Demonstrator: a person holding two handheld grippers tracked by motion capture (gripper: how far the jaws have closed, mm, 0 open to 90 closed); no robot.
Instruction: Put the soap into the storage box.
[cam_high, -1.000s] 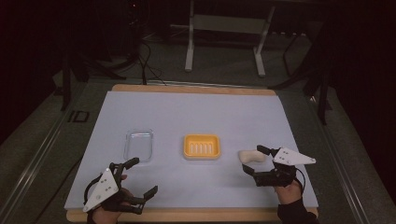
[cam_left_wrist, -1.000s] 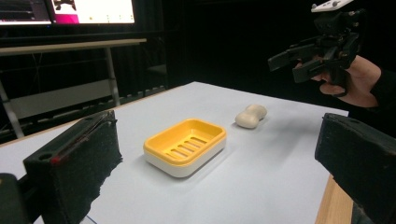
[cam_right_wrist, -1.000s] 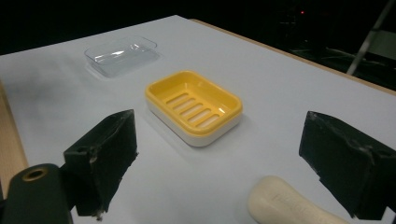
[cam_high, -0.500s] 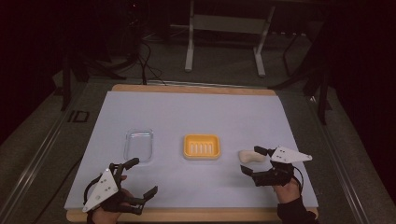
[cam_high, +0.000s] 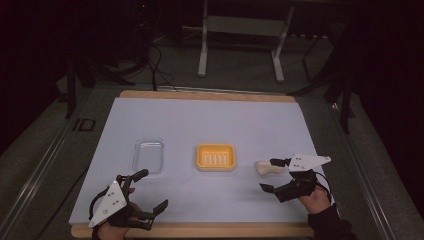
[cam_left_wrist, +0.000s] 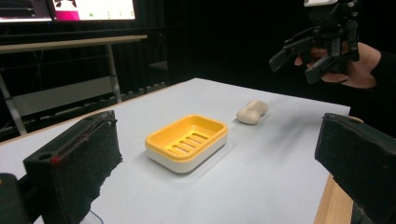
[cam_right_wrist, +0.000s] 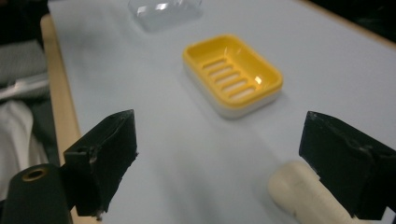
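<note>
Near the table's (cam_high: 210, 120) right edge the soap (cam_high: 269, 167) lies loose, right of the yellow dish (cam_high: 216, 157). Right gripper (cam_high: 272, 175) stands wide open, empty, one jaw beside the soap; closing off-centre could, I judge, squirt the rounded bar sideways. Its hand (cam_high: 316, 197) is low, jaws pointing left. Left gripper (cam_high: 150, 190) waits open and empty at the near edge

Each hand-held gripper is black, left (cam_high: 142, 193) and right (cam_high: 272, 175), topped by a pale grey three-cornered plate with small dark holes; jaws are blocky, matte black; right wrist wears a dark sleeve (cam_high: 330, 224).
</note>
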